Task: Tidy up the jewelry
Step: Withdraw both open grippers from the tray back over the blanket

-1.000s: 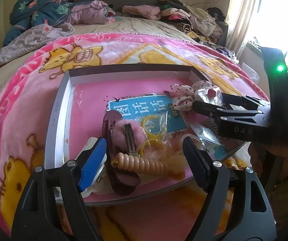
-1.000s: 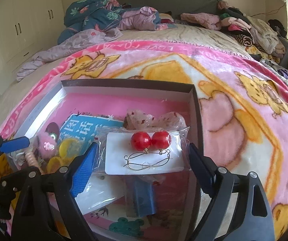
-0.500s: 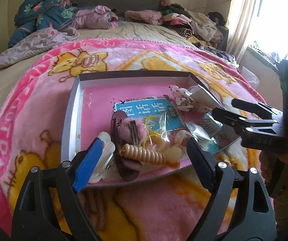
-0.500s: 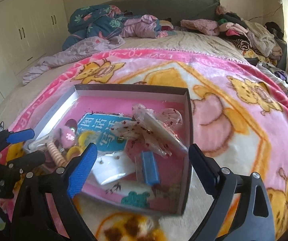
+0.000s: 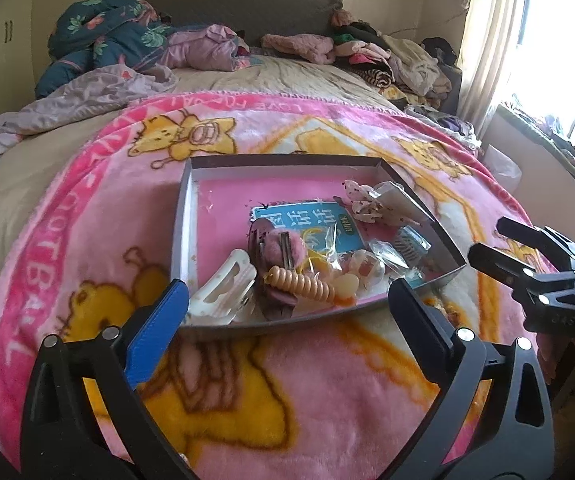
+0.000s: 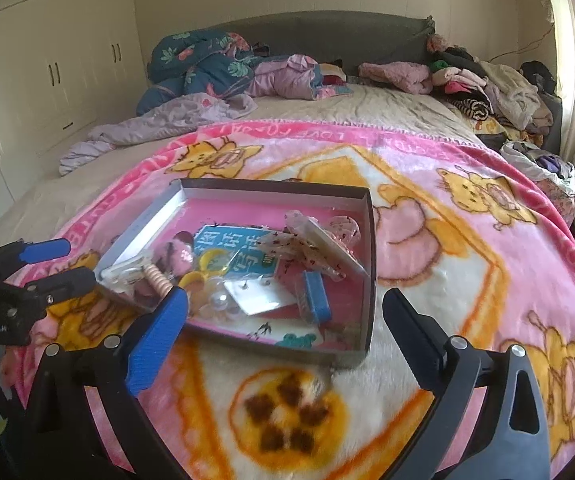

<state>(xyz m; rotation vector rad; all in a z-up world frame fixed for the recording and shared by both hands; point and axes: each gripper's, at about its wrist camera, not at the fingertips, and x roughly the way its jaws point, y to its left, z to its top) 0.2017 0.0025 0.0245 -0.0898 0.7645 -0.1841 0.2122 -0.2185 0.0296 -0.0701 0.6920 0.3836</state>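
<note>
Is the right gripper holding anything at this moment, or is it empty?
Empty. The right gripper has its jaws wide apart with nothing between them, pulled back from the tray on the blanket.

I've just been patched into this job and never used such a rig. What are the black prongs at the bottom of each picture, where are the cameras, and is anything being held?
No robot arm here: a person holds a two-finger gripper in each hand, with a fisheye camera on each looking along its fingers. One picture looks from the left gripper, the other from the right gripper; each also shows in the other's view. Both are open and hold nothing. On the pink cartoon blanket lies a shallow grey box with pink lining, holding a white claw hair clip, a peach spiral clip, a blue printed card and small clear packets.
</note>
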